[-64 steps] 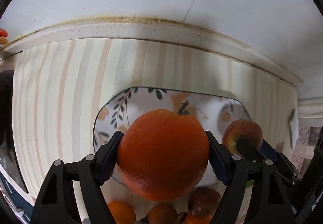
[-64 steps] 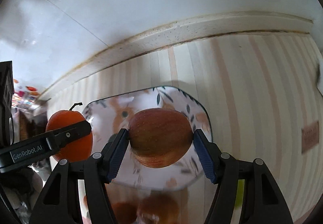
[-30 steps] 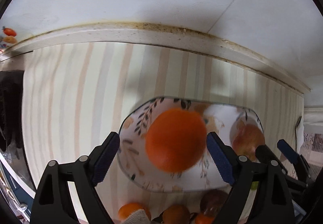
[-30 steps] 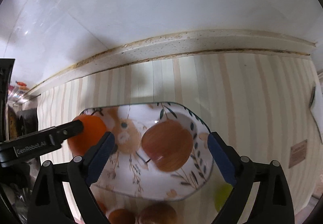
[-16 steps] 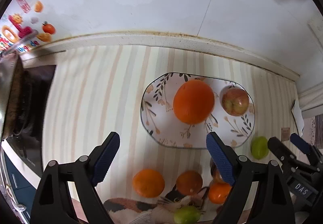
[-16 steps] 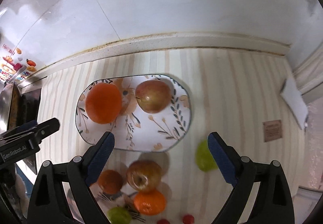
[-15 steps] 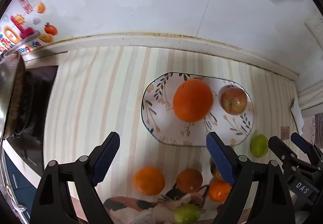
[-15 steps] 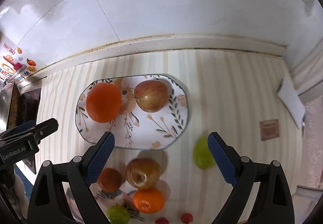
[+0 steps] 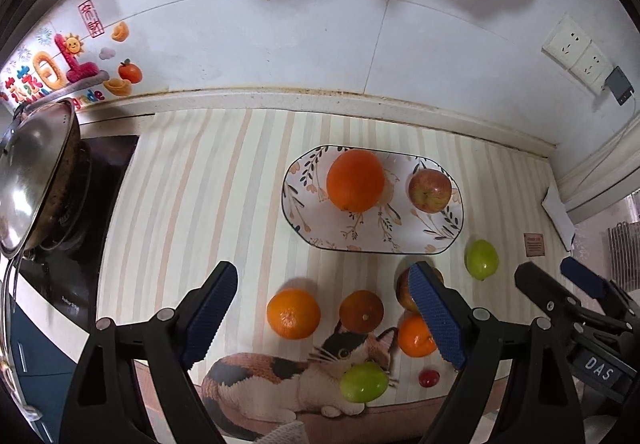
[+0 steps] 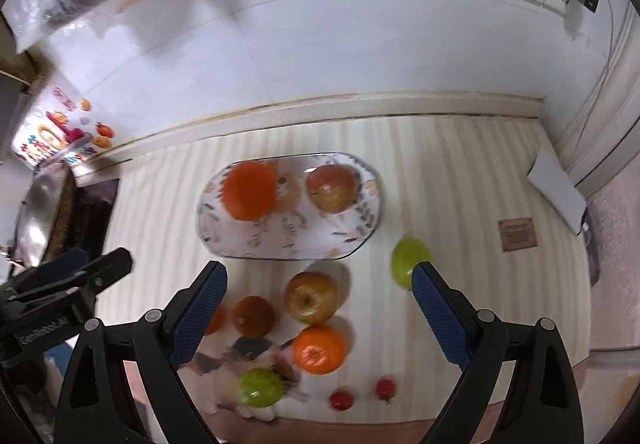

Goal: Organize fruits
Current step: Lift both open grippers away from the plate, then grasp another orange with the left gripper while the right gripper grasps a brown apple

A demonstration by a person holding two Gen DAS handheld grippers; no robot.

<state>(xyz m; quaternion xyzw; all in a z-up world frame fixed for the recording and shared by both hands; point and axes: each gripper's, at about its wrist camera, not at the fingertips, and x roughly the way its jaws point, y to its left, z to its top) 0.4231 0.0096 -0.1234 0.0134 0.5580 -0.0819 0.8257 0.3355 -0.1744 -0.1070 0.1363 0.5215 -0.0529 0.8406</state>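
Both my hand-held grippers, left [image 9: 324, 308] & right [image 10: 318, 310], spread wide, empty. Round red-yellow apple [image 10: 310, 297] on striped tabletop [image 10: 460, 180]: firm, smooth, prob. slippery; grip across widest part.

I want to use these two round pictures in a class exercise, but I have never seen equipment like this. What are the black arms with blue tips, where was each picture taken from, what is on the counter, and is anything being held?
There is no robot here. A person holds a two-fingered grabbing tool in each hand, and a wide-angle camera on each tool looks along its fingers. One picture comes from the left gripper, the other from the right gripper. Both grippers are open and hold nothing. On the striped counter, a patterned plate carries a large orange and a red apple. Nearer the cameras lie loose fruit: another apple, smaller oranges, green fruit and two small red ones. A lidded pan stands at the left.
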